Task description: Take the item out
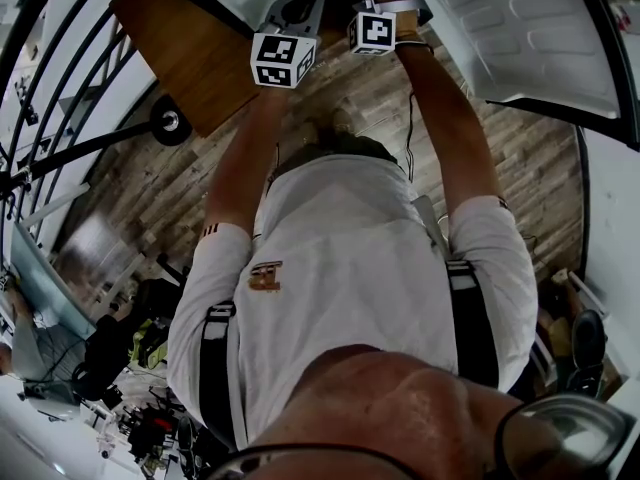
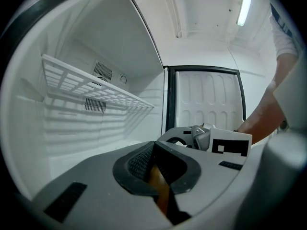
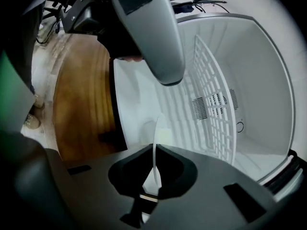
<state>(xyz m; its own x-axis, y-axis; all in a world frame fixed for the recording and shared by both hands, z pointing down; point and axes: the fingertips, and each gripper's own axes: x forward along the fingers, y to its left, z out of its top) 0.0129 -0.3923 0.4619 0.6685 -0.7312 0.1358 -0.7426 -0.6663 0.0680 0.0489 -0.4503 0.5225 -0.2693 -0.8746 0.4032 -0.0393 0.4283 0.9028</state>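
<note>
The right gripper (image 3: 152,178) pinched a thin white item (image 3: 155,138) edge-on, apparently to draw it from the fridge (image 3: 268,104); the left gripper (image 2: 154,164), jaws together, waited alongside.

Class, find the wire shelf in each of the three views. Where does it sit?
Head view: not in it.
Left gripper view: wire shelf, left of centre, lying level.
Right gripper view: wire shelf, right of centre, standing on end in the picture.
Shared landmark: the vent on the back wall, next to the shelf in both gripper views.
</note>
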